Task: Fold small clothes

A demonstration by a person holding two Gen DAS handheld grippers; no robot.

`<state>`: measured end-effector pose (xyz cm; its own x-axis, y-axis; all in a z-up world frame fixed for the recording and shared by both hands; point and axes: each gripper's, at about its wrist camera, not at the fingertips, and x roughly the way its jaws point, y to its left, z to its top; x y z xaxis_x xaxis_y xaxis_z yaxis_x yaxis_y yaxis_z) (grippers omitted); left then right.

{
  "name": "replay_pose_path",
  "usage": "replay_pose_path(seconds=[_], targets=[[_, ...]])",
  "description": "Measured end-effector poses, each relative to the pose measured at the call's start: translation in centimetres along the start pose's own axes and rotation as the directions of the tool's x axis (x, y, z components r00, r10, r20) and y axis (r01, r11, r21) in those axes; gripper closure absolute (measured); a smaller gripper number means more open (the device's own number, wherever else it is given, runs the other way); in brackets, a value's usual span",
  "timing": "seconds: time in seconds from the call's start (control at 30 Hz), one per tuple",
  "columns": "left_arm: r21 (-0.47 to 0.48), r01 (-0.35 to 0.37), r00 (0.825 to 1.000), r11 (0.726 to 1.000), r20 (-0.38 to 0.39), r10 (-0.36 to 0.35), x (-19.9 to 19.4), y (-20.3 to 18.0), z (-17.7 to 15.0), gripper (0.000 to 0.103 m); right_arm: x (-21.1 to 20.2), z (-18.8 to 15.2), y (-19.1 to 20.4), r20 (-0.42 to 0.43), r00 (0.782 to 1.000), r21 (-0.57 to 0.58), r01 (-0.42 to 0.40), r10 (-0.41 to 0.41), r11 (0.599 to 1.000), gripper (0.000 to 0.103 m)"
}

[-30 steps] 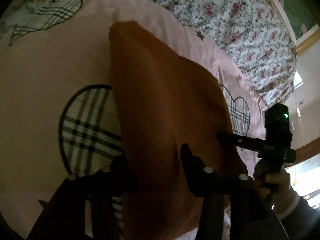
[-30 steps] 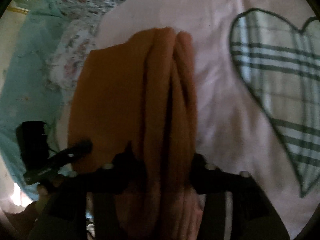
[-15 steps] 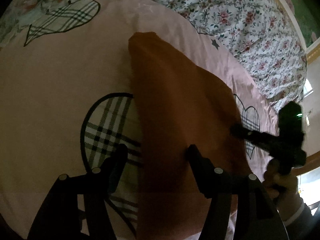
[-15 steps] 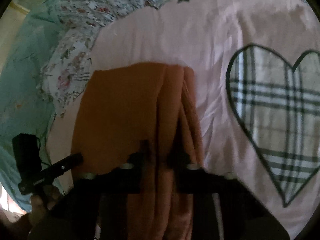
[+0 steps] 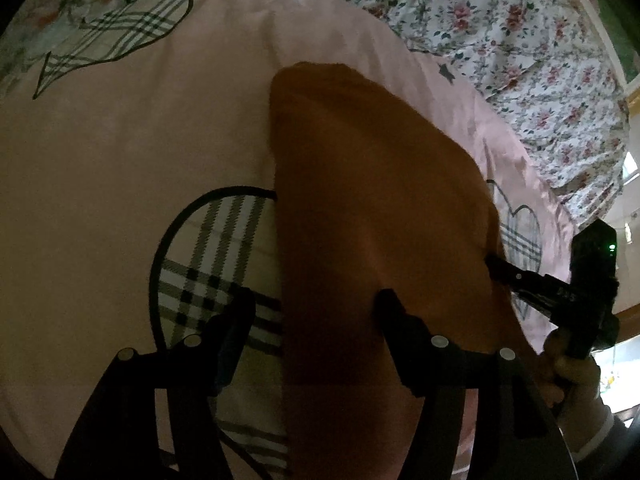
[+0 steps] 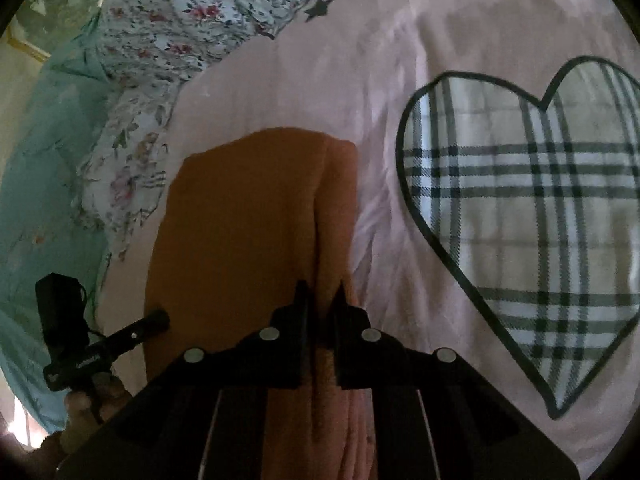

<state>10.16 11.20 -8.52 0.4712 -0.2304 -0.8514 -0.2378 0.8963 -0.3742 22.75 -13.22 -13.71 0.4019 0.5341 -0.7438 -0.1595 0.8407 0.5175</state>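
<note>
An orange cloth [image 5: 372, 208] hangs folded over the pink bedspread [image 5: 120, 152]. My left gripper [image 5: 314, 304] is open; its right finger lies against the cloth and its left finger stands over the plaid heart, so it does not grip. My right gripper [image 6: 320, 296] is shut on the cloth's bunched near edge [image 6: 336, 208], and the cloth [image 6: 240, 220] drapes away from it. The right gripper shows at the right of the left wrist view [image 5: 496, 266]. The left gripper shows at the lower left of the right wrist view [image 6: 160, 318].
The pink bedspread carries plaid hearts [image 6: 528, 216] [image 5: 208, 264]. A floral sheet [image 5: 520, 32] lies beyond it, and a teal cover [image 6: 36, 184] lies at the left of the right wrist view.
My left gripper has opened and let go of the cloth. My right gripper has shut tighter on the bunched edge. Both have lifted back, so more bedspread shows.
</note>
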Motion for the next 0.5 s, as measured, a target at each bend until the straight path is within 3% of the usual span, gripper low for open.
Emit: replay_pose_path(seconds=[0.13, 0.3, 0.43, 0.5], targets=[[-0.025, 0.026, 1.0, 0.999, 0.006, -0.026, 0.2, 0.4, 1.2, 0.038, -0.1, 0.1, 0.4, -0.001, 1.0, 0.007, -0.018, 0.018, 1.0, 0.092], [-0.088, 0.094, 0.995, 0.992, 0.025, -0.092, 2.7, 1.2, 6.8, 0.042, -0.6, 0.0, -0.1, -0.01, 0.999, 0.032, -0.031, 0.031, 0.999, 0.088], [-0.088, 0.111, 0.993, 0.99, 0.048, -0.107, 4.7, 1.2, 11.7, 0.073, -0.9, -0.2, 0.3, -0.01, 1.0, 0.04, -0.018, 0.019, 0.999, 0.083], [-0.041, 0.054, 0.995, 0.998, 0.084, -0.05, 4.3, 0.4, 14.0, 0.078, -1.3, -0.3, 0.4, -0.013, 1.0, 0.043, -0.023, 0.024, 0.999, 0.062]])
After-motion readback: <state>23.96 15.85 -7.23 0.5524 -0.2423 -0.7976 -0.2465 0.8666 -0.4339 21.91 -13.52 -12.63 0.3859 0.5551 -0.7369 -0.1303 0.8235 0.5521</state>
